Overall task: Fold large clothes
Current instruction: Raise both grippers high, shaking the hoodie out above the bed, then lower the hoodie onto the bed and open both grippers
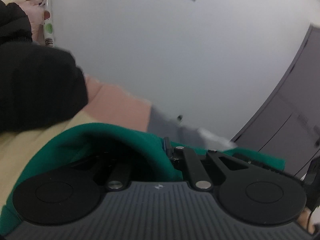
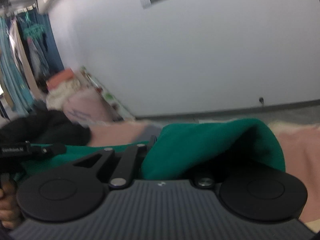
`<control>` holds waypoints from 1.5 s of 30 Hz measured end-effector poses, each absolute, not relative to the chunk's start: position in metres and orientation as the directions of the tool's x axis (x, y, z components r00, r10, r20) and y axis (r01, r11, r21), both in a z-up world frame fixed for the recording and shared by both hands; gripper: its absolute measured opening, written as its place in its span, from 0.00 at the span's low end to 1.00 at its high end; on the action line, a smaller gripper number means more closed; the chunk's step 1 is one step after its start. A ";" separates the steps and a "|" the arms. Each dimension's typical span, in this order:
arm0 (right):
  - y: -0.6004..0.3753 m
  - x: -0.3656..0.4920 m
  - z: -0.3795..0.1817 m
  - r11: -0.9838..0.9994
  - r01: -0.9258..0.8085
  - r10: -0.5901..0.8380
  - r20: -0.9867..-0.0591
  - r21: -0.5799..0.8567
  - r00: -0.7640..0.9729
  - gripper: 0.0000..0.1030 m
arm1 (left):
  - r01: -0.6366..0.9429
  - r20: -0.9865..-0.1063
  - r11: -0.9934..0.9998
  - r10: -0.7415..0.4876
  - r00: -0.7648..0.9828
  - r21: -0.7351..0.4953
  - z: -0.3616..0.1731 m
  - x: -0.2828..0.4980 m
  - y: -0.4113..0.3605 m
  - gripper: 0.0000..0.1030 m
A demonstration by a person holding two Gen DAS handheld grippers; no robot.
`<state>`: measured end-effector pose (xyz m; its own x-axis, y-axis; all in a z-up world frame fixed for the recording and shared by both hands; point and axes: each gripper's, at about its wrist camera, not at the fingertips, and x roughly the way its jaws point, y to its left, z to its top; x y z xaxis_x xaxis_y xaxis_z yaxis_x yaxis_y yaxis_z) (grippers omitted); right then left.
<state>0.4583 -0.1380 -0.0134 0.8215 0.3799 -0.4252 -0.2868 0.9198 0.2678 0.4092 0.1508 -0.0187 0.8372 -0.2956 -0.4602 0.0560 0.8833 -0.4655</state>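
Note:
A green garment (image 1: 112, 140) drapes over my left gripper (image 1: 167, 148), hiding its left finger; the fingers appear closed on the cloth. In the right wrist view the same green garment (image 2: 210, 144) hangs over my right gripper (image 2: 150, 146), covering its right finger, and the gripper is shut on the fabric. Both grippers hold the garment lifted above a pink and cream bed cover (image 1: 124, 108), which also shows in the right wrist view (image 2: 300, 160). The other gripper (image 2: 30, 150) shows at the left of the right wrist view.
A black garment (image 1: 36, 84) lies at the left, also in the right wrist view (image 2: 46, 128). A pile of clothes and bags (image 2: 76, 100) stands by the white wall (image 1: 180, 50). A dark cabinet (image 1: 290, 110) is at the right.

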 end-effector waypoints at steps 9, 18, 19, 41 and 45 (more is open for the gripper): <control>-0.120 0.469 -0.047 0.939 -0.262 0.342 -0.502 0.225 0.795 0.21 | 0.013 -0.515 0.870 -0.303 0.802 -0.493 -0.043 0.420 0.161 0.09; -0.127 0.452 -0.029 0.942 -0.244 0.328 -0.479 0.231 0.814 0.37 | 0.003 -0.511 0.904 -0.244 0.824 -0.427 -0.019 0.402 0.161 0.52; -0.127 0.444 -0.024 0.943 -0.245 0.325 -0.471 0.225 0.820 0.39 | -0.002 -0.511 0.913 -0.225 0.830 -0.407 -0.014 0.394 0.161 0.52; -0.178 0.157 0.061 0.952 -0.242 0.299 -0.410 0.185 0.862 0.40 | -0.075 -0.493 0.954 -0.081 0.866 -0.289 0.066 0.065 0.135 0.53; -0.192 0.120 0.057 0.962 -0.201 0.263 -0.432 0.184 0.863 0.43 | -0.102 -0.506 0.958 -0.049 0.861 -0.266 0.052 0.031 0.133 0.55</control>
<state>0.1201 -0.1917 0.0566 0.8627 0.2631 -0.4320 -0.2011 0.9621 0.1844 0.0313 0.1326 0.0520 0.8610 -0.0491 -0.5063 -0.1019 0.9585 -0.2663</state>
